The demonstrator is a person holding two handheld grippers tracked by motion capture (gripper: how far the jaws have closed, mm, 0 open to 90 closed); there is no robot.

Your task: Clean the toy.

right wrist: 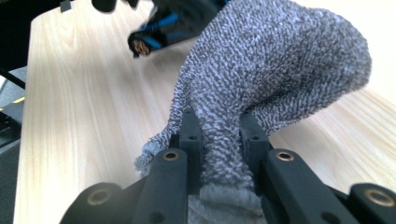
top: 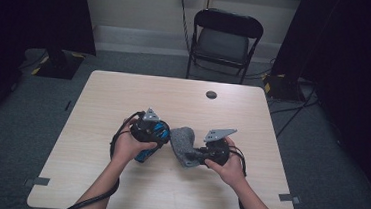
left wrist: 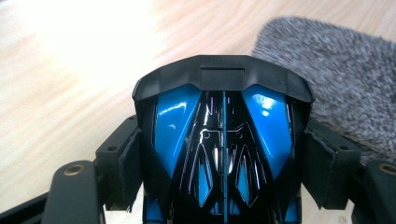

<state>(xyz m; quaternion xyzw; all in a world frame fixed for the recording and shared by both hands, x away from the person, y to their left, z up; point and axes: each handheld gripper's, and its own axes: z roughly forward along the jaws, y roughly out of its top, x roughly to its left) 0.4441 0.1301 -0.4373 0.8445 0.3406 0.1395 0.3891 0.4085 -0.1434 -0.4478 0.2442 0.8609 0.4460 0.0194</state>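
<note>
The left tool [top: 158, 135] grips a glossy blue-and-black object [left wrist: 224, 140], its pads [left wrist: 126, 163] pressed against the object's two sides with the jaws standing wide around it; the object's matte black end points away from the tool, out over the pale wooden counter [top: 124, 92]. Just beyond and to one side of that end lies a grey knitted cloth [top: 183, 144], close beside the object in the left gripper view. The right tool [right wrist: 219, 135] is clamped narrow on a bunched fold of this cloth, the knit squeezed between its two black jaws, and from the jaws the cloth rises and arches ahead of the tool, draping back down to the counter. Seen from above, the cloth sits between the two tools, both hands low over the counter's near half.
</note>
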